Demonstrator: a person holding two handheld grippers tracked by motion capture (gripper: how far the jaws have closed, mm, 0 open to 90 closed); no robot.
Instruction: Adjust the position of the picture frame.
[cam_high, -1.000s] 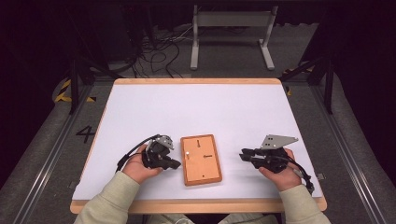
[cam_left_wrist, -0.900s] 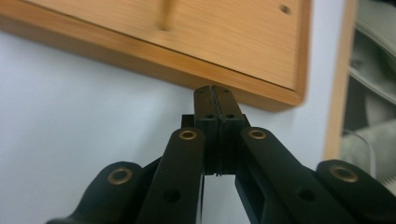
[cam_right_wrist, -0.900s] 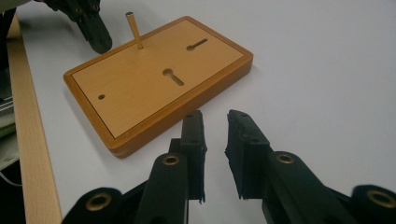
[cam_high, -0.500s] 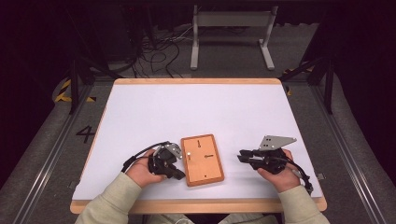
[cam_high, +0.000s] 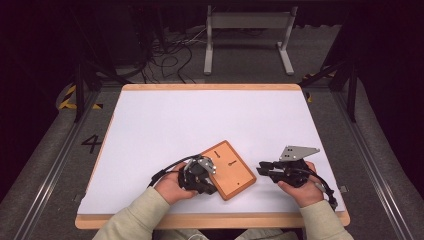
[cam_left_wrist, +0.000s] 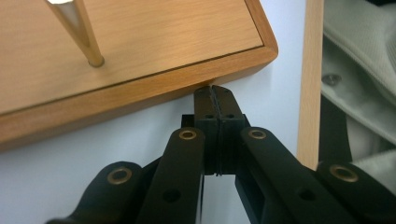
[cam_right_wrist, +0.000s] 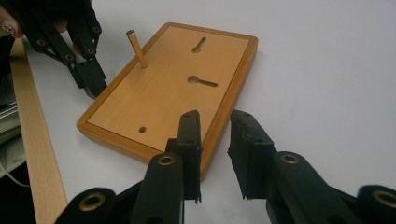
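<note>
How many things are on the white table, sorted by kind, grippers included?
Wooden board: 1
Brass peg standing upright in the board: 1
Grippers: 2, the left gripper with jaws shut at the board's edge, the right gripper open beside it
Total: 4
</note>
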